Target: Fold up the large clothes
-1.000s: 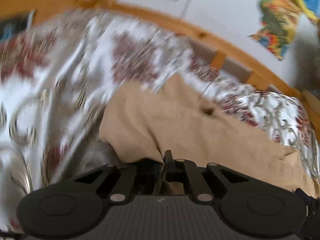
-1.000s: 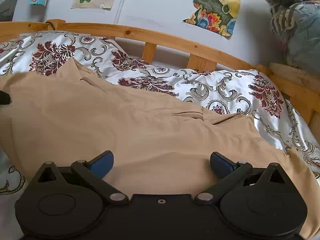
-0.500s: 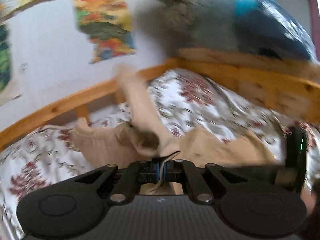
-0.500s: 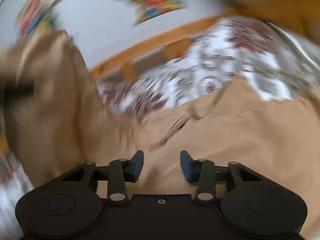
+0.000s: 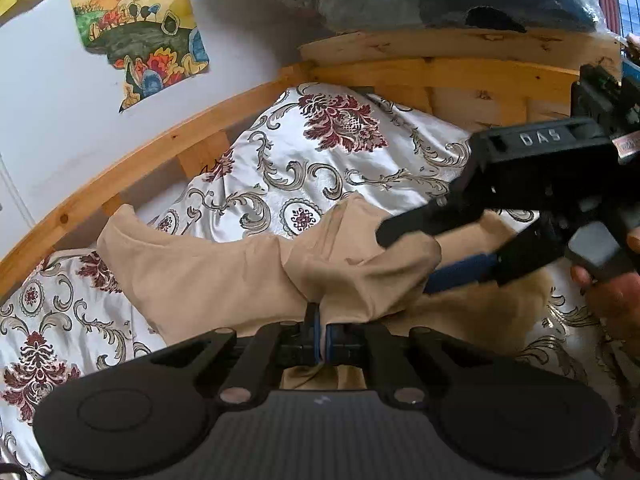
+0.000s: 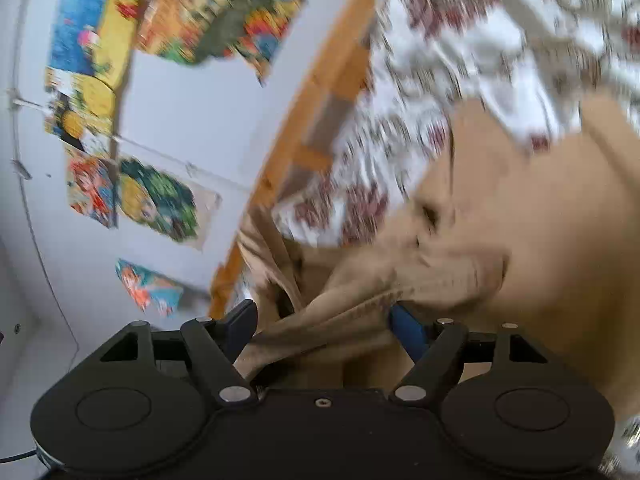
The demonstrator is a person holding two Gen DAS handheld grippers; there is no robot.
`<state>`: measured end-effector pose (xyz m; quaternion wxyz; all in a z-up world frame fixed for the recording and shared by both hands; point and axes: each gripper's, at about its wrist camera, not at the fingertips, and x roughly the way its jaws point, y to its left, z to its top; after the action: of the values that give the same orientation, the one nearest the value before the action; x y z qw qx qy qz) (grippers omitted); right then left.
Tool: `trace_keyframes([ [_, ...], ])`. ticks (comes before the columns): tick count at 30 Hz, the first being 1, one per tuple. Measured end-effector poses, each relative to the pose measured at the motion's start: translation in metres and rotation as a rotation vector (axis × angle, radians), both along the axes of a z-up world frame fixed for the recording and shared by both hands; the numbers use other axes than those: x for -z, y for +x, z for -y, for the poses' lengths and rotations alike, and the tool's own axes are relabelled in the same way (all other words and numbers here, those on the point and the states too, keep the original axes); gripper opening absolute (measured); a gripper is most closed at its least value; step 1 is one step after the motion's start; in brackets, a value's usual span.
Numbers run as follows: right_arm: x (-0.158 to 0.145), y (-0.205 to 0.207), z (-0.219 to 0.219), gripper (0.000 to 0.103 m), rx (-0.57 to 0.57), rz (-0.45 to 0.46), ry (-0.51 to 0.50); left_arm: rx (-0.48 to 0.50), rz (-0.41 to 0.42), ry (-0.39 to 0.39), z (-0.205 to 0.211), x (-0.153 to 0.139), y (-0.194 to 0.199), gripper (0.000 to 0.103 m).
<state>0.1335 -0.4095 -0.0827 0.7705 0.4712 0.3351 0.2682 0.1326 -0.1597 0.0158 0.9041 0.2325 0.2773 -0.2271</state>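
On bed with floral sheet [image 5: 336, 152], tan garment [image 5: 208, 276] lies bunched, part lifted off the bedding. Left gripper [image 5: 322, 334] is clamped tight on a pinch of tan cloth, pads pressed together with fabric coming up out of them and draping over to the right. Right gripper [image 5: 404, 260] enters left wrist view from the right, held by a hand [image 5: 612, 292]; its two fingers straddle a raised fold of the same garment. Right wrist view is blurred: right gripper [image 6: 320, 320] jaws stand fairly wide and have just been opening, a bunched fold of cloth runs between them, touching the blue pad [image 6: 406, 326] on one side, other finger clear. Wooden bed frame [image 5: 168, 148] behind, posters [image 5: 140, 28] on white wall.
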Motion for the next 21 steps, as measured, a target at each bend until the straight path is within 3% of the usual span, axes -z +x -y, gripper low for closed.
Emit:
trace_keyframes([
  [2, 0.006, 0.001, 0.000, 0.077, -0.007, -0.033, 0.052, 0.004, 0.002, 0.000, -0.002, 0.000, 0.004, 0.001],
  [4, 0.019, 0.004, -0.004, 0.091, -0.001, -0.094, 0.086, 0.023, 0.021, 0.038, 0.001, 0.002, 0.005, 0.001],
  [8, 0.027, 0.008, 0.002, 0.088, 0.104, -0.116, 0.089, 0.125, 0.053, 0.129, 0.011, 0.007, -0.004, 0.001],
  [12, 0.016, 0.007, 0.009, 0.055, 0.215, -0.056, -0.078, 0.204, 0.051, 0.157, 0.026, 0.013, -0.014, 0.001],
  [15, 0.007, 0.008, -0.003, 0.014, 0.192, -0.013, -0.240, 0.234, 0.060, 0.175, 0.039, 0.019, -0.020, 0.001],
  [18, -0.011, -0.002, -0.004, 0.002, 0.222, 0.119, -0.387, 0.275, 0.067, 0.186, 0.046, 0.021, -0.027, 0.001],
  [21, -0.035, -0.015, 0.002, 0.001, 0.254, 0.252, -0.447, 0.323, 0.077, 0.170, 0.056, 0.020, -0.032, 0.001],
])
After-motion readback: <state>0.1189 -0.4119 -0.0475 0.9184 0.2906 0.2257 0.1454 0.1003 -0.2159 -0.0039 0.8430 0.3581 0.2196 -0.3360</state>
